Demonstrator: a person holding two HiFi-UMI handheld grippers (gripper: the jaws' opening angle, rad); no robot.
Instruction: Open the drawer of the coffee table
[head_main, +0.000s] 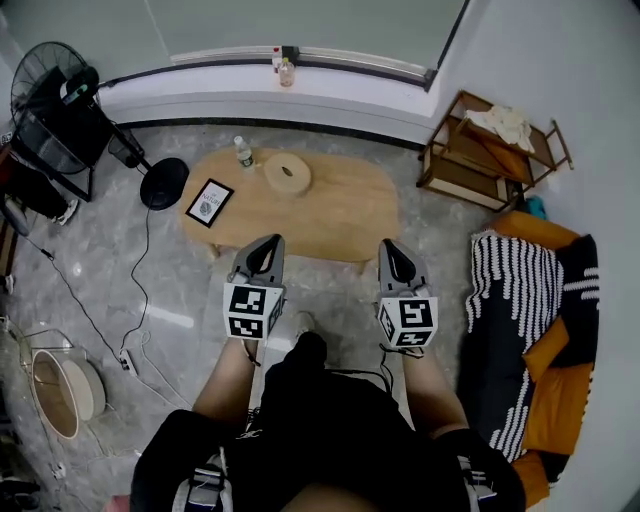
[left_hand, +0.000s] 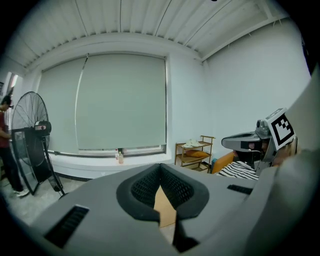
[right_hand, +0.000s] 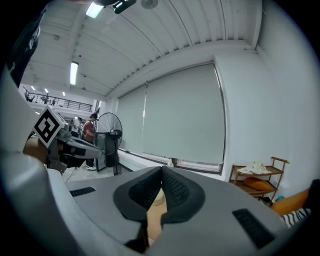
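The oval wooden coffee table stands in front of me on the grey floor; no drawer shows from above. My left gripper hovers above the table's near edge, shut with nothing in it. My right gripper hangs level with it to the right, also shut and empty. In the left gripper view the closed jaws show a sliver of tabletop between them. The right gripper view shows the same through its closed jaws, with the tabletop below.
On the table lie a framed card, a bottle and a round wooden disc. A standing fan is at the left, a wooden shelf rack at the right, a striped sofa near right.
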